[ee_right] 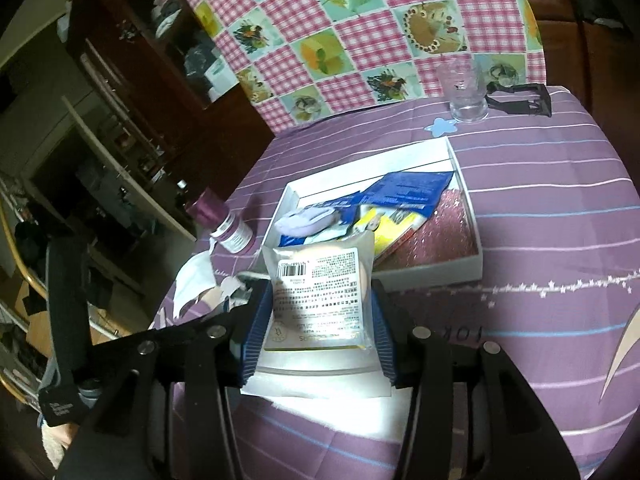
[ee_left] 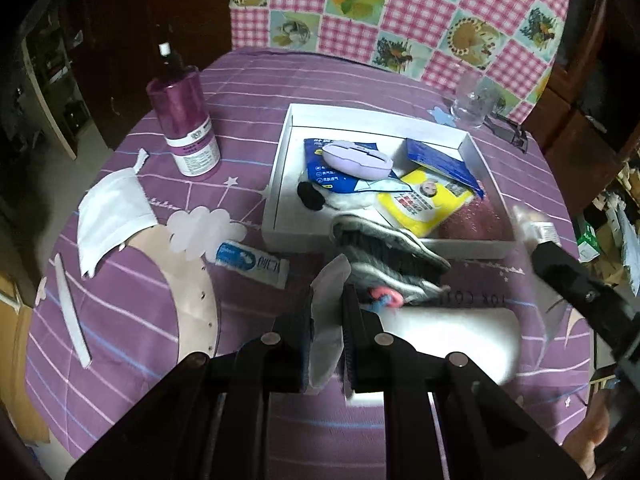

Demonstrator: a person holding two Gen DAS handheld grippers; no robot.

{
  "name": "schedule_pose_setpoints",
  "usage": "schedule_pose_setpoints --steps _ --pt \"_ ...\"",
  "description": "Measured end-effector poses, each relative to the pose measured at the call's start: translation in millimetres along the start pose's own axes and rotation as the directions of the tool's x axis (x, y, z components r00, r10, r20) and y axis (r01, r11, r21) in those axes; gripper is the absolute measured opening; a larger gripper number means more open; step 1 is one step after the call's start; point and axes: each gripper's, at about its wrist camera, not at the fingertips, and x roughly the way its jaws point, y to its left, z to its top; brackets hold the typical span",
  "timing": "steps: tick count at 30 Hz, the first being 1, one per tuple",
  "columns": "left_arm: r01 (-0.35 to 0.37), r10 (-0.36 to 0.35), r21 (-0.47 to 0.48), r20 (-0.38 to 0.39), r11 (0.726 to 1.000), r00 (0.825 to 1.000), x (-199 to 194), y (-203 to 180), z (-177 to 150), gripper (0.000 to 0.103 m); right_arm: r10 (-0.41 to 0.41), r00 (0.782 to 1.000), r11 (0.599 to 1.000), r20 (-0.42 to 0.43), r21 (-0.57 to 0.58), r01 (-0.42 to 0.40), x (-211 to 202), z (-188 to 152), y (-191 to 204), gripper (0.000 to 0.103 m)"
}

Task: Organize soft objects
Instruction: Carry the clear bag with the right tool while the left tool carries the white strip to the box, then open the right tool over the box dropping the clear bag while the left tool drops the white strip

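The left gripper is clamped on one thin, pale translucent packet, held on edge with its long axis running along the fingers, away from the camera toward the white box. The right gripper is clamped across the width of one flat sachet; its printed label faces the camera and its long axis points away, toward the same box, above the purple tablecloth.

One white box lies at the centre of the table. It contains two blue packets, one yellow packet, one lilac case and one black-and-white soft item. One grey shoe insole overhangs the box's near wall.

On the cloth to the left: one face mask, one toothpaste tube, one purple canister. At the far right: one clear glass.
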Motion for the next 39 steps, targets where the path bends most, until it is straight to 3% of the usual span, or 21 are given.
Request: schedule_pose_setpoints --steps 6,11,15,21,23,29,35,39 --pt "0.026 -0.025 -0.037 0.018 0.999 1.0 6.0 13.0 17.7 0.012 -0.055 0.998 0.998 -0.021 0.02 0.055 19.4 19.4 -13.5 0.05" --pt "0.017 -0.012 -0.05 0.114 0.999 0.993 -4.7 22.2 44.4 0.012 -0.051 0.998 0.995 -0.031 0.088 0.053 41.9 44.2 -31.0 0.05" --pt "0.079 -0.075 -0.029 0.116 0.996 0.99 10.7 20.4 64.4 0.012 -0.046 0.998 0.987 -0.043 0.15 0.052 60.8 58.6 -37.1 0.05" --pt "-0.025 0.022 0.011 0.194 1.0 0.981 44.5 9.6 82.5 0.013 -0.056 0.998 0.978 0.013 0.202 0.052 79.9 71.3 -43.2 0.05" --pt "-0.009 0.005 0.018 0.183 1.0 0.983 57.9 10.5 84.3 0.013 -0.029 0.999 0.975 0.036 0.223 0.02 83.8 68.8 -46.0 0.05" --pt "0.13 -0.131 0.015 0.143 0.991 0.981 79.9 17.3 87.7 0.013 -0.058 0.998 0.982 0.035 0.184 0.05 89.9 71.4 -42.6 0.05" --pt "0.158 -0.155 -0.034 0.085 0.987 0.984 100.9 22.5 88.1 0.013 -0.073 0.997 0.982 -0.023 0.171 0.075 106.9 66.4 -44.4 0.05" --pt "0.151 -0.149 -0.016 0.091 0.988 0.985 104.3 21.2 86.7 0.013 -0.076 0.995 0.98 -0.065 0.178 0.086 123.6 62.2 -46.9 0.05"
